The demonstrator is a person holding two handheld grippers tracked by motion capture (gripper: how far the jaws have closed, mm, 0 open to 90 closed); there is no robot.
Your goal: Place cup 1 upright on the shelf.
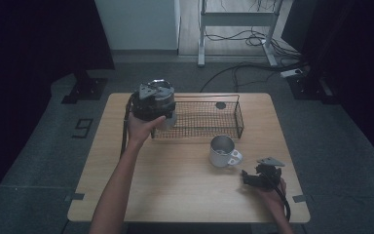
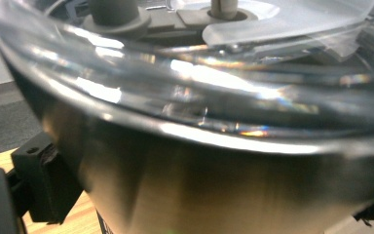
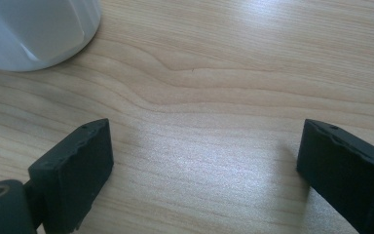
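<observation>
My left gripper [image 1: 155,102] is raised over the left end of a black wire basket [image 1: 202,117]. It is shut on a steel cup [image 2: 214,170] with a clear plastic lid [image 2: 253,83]. The cup sits very close to the camera in the left gripper view, with a black jaw pressing each side of it. From the high view a pale part of the cup [image 1: 169,120] shows under the gripper. A white mug [image 1: 222,151] stands on the table in front of the basket. Near the table's front right corner my right gripper [image 1: 251,177] lies low and open, its jaws [image 3: 204,161] apart over bare wood.
The wooden table [image 1: 175,185] carries the basket at its far middle, with a small dark round thing [image 1: 220,105] inside near the back. The mug's base [image 3: 34,29] is just beyond my right gripper. Cables and a metal frame lie on the floor behind the table.
</observation>
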